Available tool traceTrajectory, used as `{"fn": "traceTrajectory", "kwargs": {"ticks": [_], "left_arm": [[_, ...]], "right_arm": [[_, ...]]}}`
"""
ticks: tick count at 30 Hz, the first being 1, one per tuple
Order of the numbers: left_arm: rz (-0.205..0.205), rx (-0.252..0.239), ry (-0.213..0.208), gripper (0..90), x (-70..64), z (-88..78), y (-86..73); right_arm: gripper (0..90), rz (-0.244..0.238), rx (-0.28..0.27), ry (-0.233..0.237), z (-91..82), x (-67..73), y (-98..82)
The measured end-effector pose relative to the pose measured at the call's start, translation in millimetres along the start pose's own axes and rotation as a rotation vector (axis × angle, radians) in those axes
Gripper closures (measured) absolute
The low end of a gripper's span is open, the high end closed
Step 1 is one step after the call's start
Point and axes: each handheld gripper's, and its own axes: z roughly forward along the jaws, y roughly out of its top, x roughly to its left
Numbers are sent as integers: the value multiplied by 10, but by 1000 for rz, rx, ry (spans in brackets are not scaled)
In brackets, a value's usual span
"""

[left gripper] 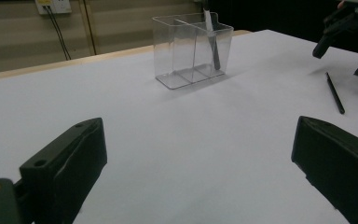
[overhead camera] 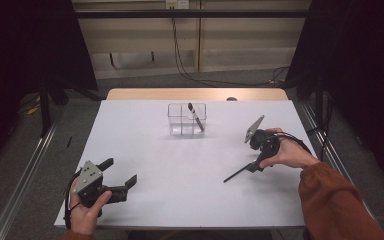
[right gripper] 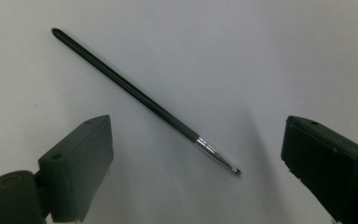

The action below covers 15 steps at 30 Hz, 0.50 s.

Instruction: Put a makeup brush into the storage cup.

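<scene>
Hovering wide open, the right claw [right gripper: 196, 158] straddles the thin brush [right gripper: 140, 95] without gripping it.

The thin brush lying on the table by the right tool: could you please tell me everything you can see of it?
The brush is long and very slim, with a dark, glossy handle that ends in a rounded tip, a short silvery metal ferrule and a tiny pointed head. It lies flat on the white table, its head end between the wide-open jaws of the right tool, which hangs just above it. Neither jaw touches it; only the table does. It lies apart from the clear organiser.
</scene>
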Motion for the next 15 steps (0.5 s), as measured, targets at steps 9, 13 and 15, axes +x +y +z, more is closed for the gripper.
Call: {"fn": "traceTrajectory", "kwargs": {"ticks": [9,13,15], "left_arm": [[8,12,9,33,6,8,-9],[15,13,8,32,2,12,-7],[19,12,7,32,0,11,-9]], "right_arm": [[274,-67,65,-4,130,-10,27],[361,-78,76,-4,161,-9,22],[381,-86,83,5,183,-18,24]]}}
